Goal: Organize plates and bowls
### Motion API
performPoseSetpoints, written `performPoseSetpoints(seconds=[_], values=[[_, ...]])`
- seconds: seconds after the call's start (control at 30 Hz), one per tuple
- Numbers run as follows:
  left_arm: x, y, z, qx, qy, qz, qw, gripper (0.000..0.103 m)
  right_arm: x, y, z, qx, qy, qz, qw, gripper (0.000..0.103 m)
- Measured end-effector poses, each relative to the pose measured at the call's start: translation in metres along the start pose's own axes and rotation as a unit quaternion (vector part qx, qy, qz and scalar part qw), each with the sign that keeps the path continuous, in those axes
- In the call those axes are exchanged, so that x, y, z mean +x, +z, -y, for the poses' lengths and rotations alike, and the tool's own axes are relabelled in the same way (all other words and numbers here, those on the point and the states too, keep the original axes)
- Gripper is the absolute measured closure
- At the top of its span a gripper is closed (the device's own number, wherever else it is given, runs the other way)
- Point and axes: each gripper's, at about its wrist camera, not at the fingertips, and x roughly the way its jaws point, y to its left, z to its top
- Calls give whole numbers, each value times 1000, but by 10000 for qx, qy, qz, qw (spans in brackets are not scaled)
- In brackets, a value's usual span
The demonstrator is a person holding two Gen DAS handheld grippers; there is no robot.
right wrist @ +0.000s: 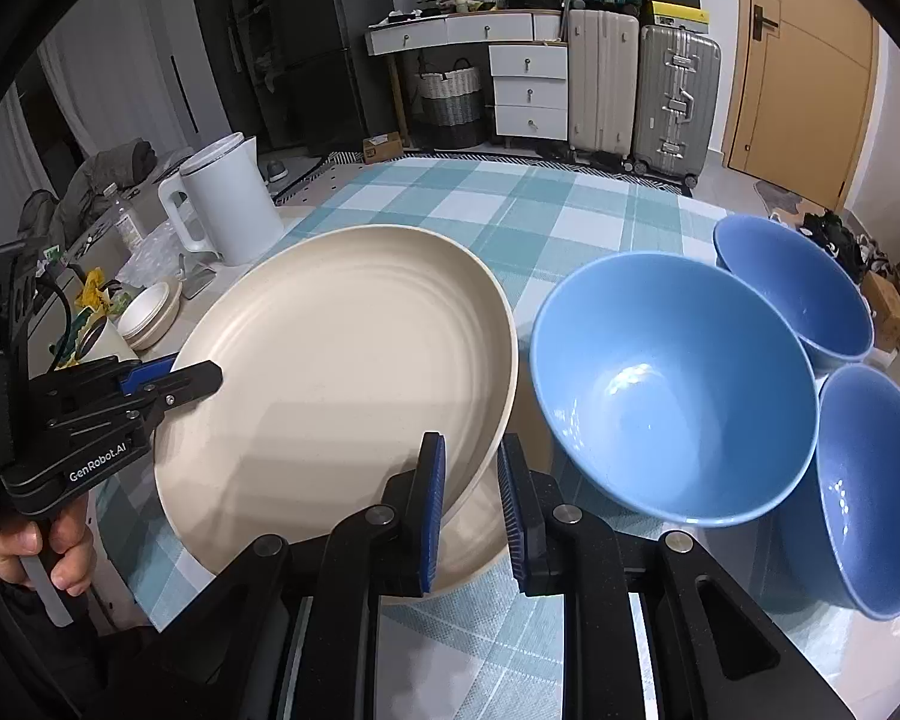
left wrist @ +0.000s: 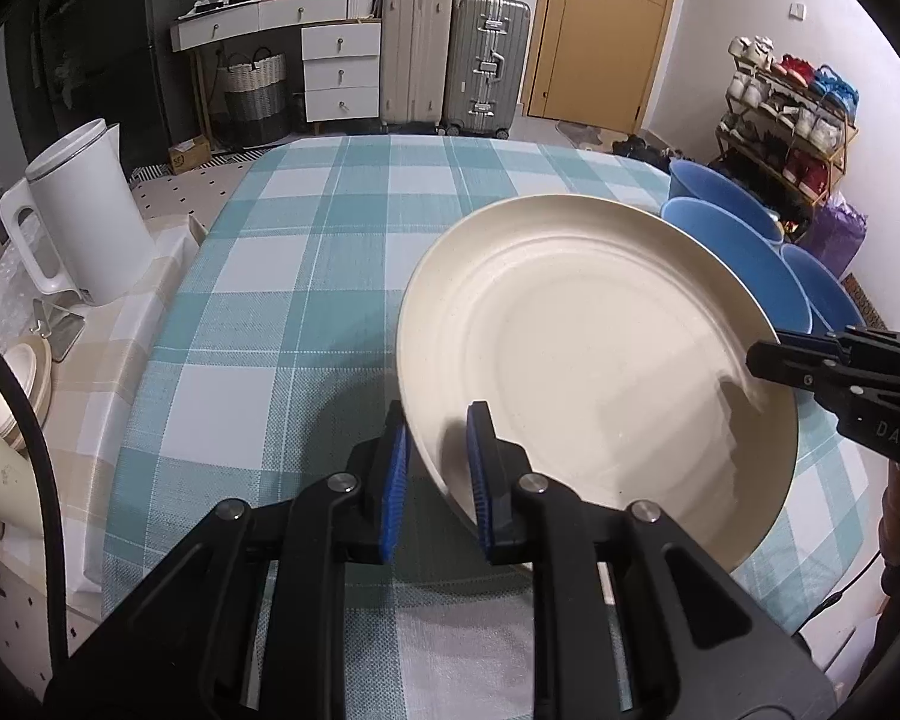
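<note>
Cream plate [left wrist: 594, 360] is pinched at opposite rims by left gripper [left wrist: 438, 450] and right gripper [right wrist: 471, 480], blue bowls [right wrist: 672, 384] just right.

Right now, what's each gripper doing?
Left gripper: closed on the near rim of the round cream plate.
Right gripper: closed on the same plate's opposite rim.

My table [right wrist: 510, 210] wears a teal-and-white check cloth. Three blue bowls [right wrist: 672, 384] sit on it at my right, clustered close together. At my left a lower beige-check surface [left wrist: 132, 330] butts against it, carrying a white kettle [left wrist: 84, 210] and a stack of small pale bowls [right wrist: 150, 315].
</note>
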Motion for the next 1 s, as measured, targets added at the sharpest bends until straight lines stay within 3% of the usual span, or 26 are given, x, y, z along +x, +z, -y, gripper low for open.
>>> performPoseSetpoints(seconds=[0.4,1.0], values=[[30,-6,-1,54,21,-213,9998,87,14,-17,1,94,-69,-91,9999,83],[52,-13,3,189,117,-235,9995,86,30,-28,-4,37,-399,-99,9991,82]])
